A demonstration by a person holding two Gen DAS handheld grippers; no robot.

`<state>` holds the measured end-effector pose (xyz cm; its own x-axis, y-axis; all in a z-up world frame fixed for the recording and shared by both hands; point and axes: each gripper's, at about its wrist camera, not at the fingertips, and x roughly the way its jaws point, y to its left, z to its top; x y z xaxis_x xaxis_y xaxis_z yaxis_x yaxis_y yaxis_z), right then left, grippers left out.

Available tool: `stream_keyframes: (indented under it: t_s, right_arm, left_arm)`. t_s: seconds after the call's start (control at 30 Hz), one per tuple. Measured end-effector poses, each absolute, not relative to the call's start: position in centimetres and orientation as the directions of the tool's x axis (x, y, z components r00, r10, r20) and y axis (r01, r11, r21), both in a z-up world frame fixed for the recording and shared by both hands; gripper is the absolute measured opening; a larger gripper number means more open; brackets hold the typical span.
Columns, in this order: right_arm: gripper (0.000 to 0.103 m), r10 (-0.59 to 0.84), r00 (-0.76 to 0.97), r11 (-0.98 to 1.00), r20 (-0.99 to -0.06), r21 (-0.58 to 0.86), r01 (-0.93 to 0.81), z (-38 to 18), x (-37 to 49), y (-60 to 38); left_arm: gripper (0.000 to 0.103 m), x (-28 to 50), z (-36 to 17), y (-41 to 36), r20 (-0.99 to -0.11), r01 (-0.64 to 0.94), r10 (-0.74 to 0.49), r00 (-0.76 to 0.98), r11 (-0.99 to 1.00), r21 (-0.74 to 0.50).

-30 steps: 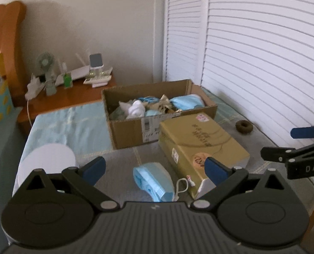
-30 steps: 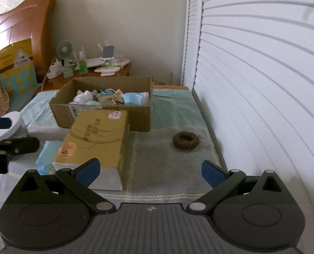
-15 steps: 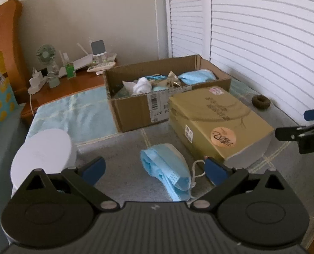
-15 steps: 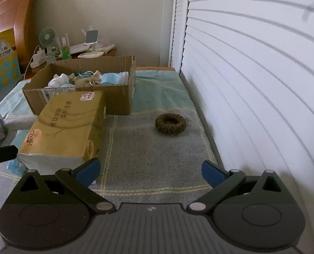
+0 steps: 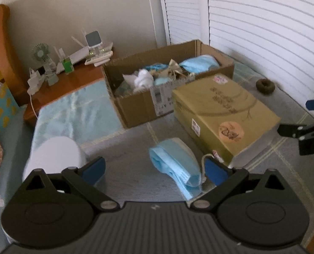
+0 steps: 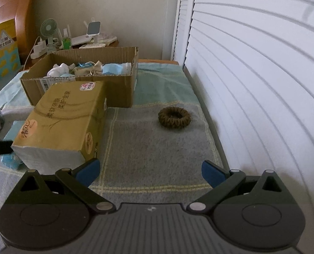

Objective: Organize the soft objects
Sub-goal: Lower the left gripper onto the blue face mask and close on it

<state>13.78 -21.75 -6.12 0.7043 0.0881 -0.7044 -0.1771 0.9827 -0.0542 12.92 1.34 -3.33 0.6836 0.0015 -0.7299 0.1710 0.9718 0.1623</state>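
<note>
Hovering spread wide and empty, left gripper (image 5: pixel 154 170) frames the face mask (image 5: pixel 176 165); right gripper (image 6: pixel 149 170) likewise gapes.

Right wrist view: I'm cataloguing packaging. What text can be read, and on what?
"清风": orange roundel on the tissue pack.
Larger characters on its top: not surely readable.
Barcode label on the cardboard box: too small.
Triangle sign on the yellow bag: blurred.

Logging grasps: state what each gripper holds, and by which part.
Nothing. Left gripper and right gripper both have open, empty jaws.
</note>
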Motion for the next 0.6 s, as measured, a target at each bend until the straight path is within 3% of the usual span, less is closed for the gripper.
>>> stream_keyframes:
  t_s: [0.23,0.6]
  right_arm:
    - [0.103,0.125,0.706,0.98,-0.697,-0.023,-0.197,-6.1,13.0,-22.1]
    - [0.103,0.127,0.718,0.983,-0.684,-0.01,-0.183,-5.9,12.6,-22.9]
  left_arm:
    - [0.102,11.6,-1.0,2.4,-0.736,0.182,-0.045,0.676,0.977,0.108]
    - [0.102,12.8,-5.2,2.1,-0.75,0.108,-0.004,0.662,0.99,0.09]
